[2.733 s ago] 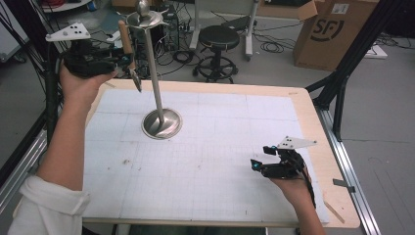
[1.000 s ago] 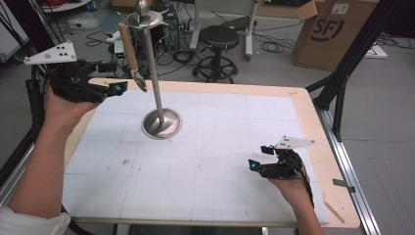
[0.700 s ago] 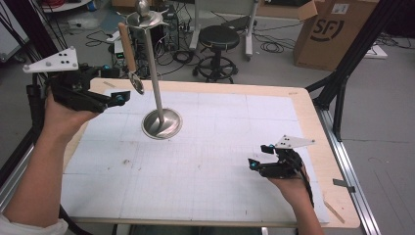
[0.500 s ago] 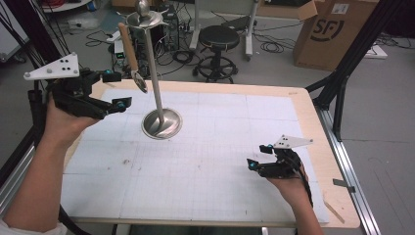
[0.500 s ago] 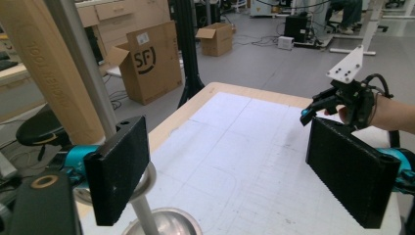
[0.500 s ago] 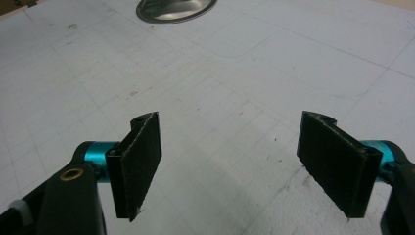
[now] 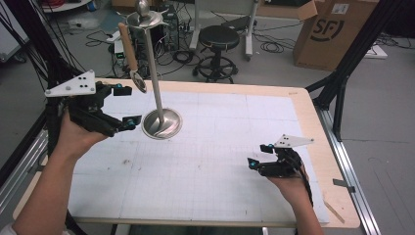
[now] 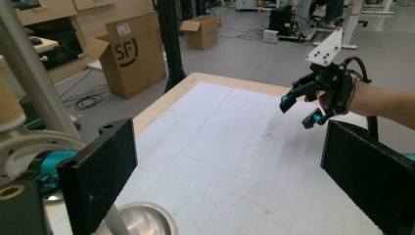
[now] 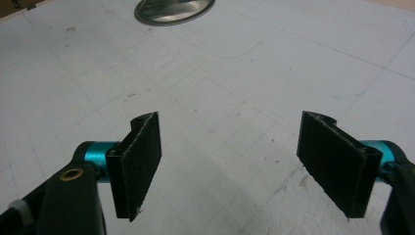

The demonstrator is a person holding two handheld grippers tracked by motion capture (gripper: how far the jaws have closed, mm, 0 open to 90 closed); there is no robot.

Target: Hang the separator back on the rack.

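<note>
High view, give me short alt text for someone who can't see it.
A wooden-handled spoon hangs from a metal stand at the far left of a gridded table. The left gripper, jaws open and empty, sits beside the stand's base; the right gripper, open and empty, rests near the table's right front.

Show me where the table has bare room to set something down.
The white gridded mat is bare between the stand's round metal base and the right gripper, and along the far edge. It is crowded only around the stand with its hanging spoon, beside the left gripper.
</note>
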